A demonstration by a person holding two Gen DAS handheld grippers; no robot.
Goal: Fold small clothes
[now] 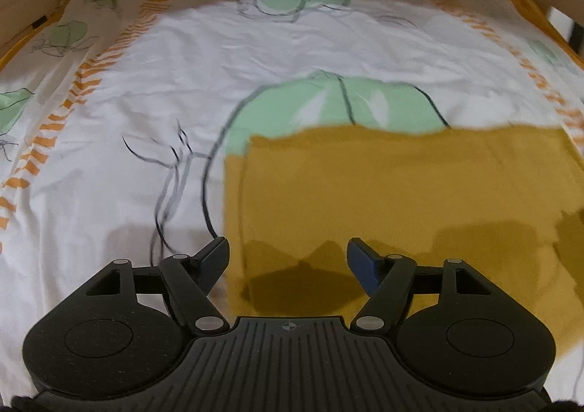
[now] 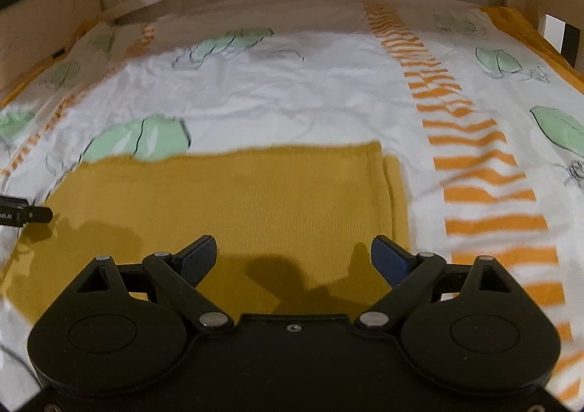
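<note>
We note the mustard-yellow knit garment (image 2: 226,200) lies flat at lower centre on the leaf-printed white bedsheet (image 2: 277,90). Left gripper (image 1: 288,258) and right gripper (image 2: 294,255) spread wide, empty. Fabric likely soft, light, limp; pinch its corners.

The mustard cloth (image 2: 255,200) runs under the right tool (image 2: 294,258), its near edge hidden; in the left view it is cut off at the right edge. The bedsheet (image 1: 255,39) print blurs far off. A dark tip (image 2: 25,214) is cut off at the left.
</note>
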